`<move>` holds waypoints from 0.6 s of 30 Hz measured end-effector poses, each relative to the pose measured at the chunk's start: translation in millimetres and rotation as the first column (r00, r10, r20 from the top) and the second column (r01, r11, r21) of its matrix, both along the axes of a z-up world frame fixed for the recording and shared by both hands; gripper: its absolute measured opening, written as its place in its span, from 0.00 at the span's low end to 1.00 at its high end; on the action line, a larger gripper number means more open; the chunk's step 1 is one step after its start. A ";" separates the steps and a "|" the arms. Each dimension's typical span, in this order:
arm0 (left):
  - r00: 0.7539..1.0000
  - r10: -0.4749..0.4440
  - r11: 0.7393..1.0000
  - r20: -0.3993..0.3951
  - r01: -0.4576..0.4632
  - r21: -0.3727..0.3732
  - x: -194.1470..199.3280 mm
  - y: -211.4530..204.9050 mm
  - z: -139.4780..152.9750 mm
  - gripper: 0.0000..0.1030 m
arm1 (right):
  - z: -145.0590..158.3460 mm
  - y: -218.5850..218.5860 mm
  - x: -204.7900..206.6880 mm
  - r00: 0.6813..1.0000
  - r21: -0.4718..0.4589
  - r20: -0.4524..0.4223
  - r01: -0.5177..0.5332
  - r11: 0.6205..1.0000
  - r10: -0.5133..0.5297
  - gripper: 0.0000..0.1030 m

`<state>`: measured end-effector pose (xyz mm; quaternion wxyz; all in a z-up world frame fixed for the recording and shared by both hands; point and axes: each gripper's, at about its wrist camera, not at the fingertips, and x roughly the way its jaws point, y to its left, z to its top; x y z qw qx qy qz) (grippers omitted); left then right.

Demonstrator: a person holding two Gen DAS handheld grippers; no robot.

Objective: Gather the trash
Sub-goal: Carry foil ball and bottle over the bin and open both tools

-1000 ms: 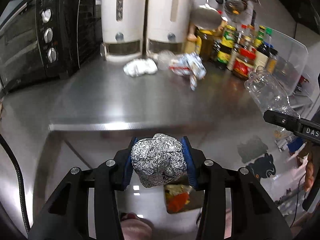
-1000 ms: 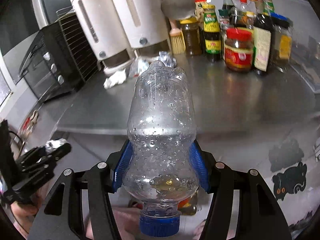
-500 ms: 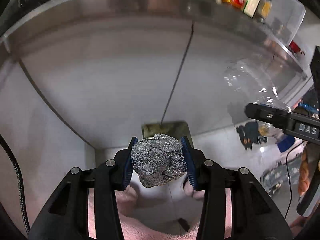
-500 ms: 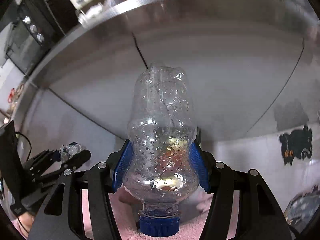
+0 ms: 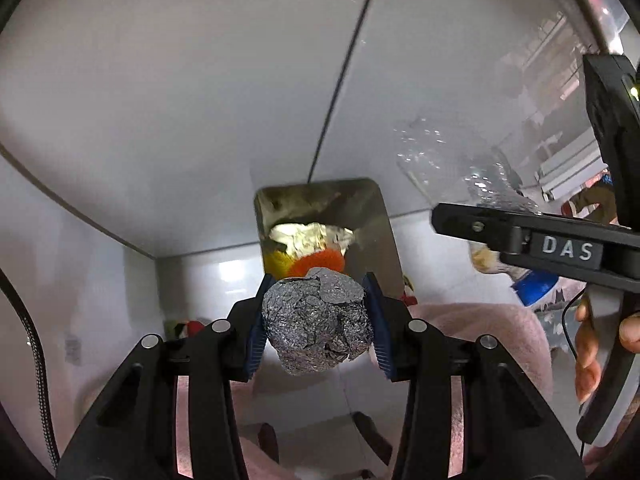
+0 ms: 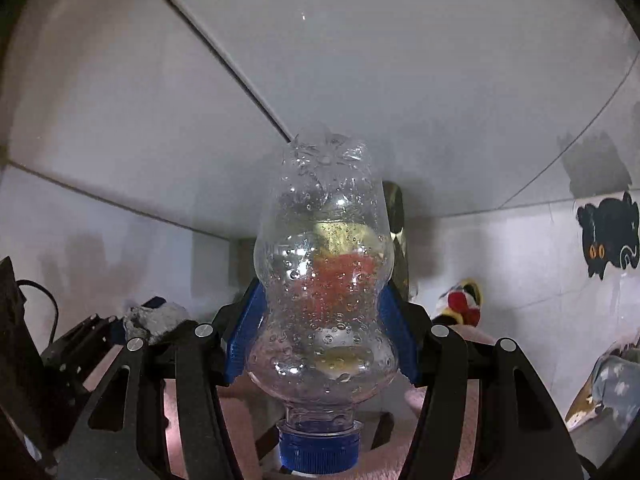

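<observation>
The left gripper [image 5: 318, 322] squeezes a crumpled foil ball [image 5: 318, 322] tight between its blue fingers [image 5: 256, 338]. Just past the fingers sits an open bin [image 5: 376, 208] with yellow and orange scraps inside. The right gripper [image 6: 322, 332] clamps a clear plastic bottle [image 6: 324, 280] between its fingers, blue cap [image 6: 318, 452] pointing back toward the hand, with the same bin right behind it.

Looks like a home, low by the floor: pale grey steel cabinet fronts [image 5: 180, 92], glossy white wall tiles [image 6: 508, 264], an open metal waste bin with food scraps [image 5: 372, 216], a black cat sticker [image 6: 610, 236], a plush toy [image 6: 464, 302].
</observation>
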<state>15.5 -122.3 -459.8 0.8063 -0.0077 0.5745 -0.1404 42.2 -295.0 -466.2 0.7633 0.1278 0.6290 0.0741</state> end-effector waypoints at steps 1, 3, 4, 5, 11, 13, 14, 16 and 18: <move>1.000 -0.003 1.000 -0.017 0.003 0.002 4.4 -1.6 -7.4 0.40 | -9.5 0.6 4.3 1.000 -0.006 -0.018 0.001 1.000 -0.001 0.58; 0.998 -0.007 1.000 -0.054 0.007 0.008 11.8 -5.0 -24.5 0.40 | -22.8 -1.2 11.2 0.999 -0.012 -0.043 0.007 1.000 -0.007 0.58; 0.997 -0.008 1.000 -0.073 0.009 0.012 16.1 -6.6 -32.7 0.40 | -31.0 -0.5 15.6 0.998 -0.019 -0.060 0.008 1.000 -0.010 0.58; 0.996 -0.008 1.000 -0.089 0.009 0.016 19.4 -8.5 -40.5 0.40 | -37.7 0.5 19.5 0.997 -0.027 -0.074 0.008 1.000 -0.010 0.58; 0.985 -0.008 0.999 -0.170 0.014 0.037 38.5 -13.1 -81.8 0.41 | -67.9 1.5 37.2 0.992 -0.048 -0.126 0.001 0.999 -0.007 0.58; 0.982 -0.006 1.000 -0.189 0.011 0.028 41.7 -13.3 -86.8 0.41 | -71.5 3.0 41.5 0.991 -0.047 -0.136 0.001 0.999 -0.007 0.58; 0.981 -0.006 1.000 -0.193 0.010 0.024 42.7 -13.5 -87.2 0.41 | -71.4 3.9 44.0 0.990 -0.046 -0.139 0.005 0.999 -0.011 0.58; 0.980 -0.005 1.000 -0.200 0.008 0.014 46.0 -14.3 -89.3 0.42 | -71.6 3.5 48.2 0.990 -0.038 -0.140 0.010 0.999 -0.016 0.59; 0.980 0.002 1.000 -0.200 0.000 0.007 48.6 -13.5 -88.2 0.43 | -67.1 5.0 53.1 0.992 -0.038 -0.128 0.016 0.999 -0.020 0.63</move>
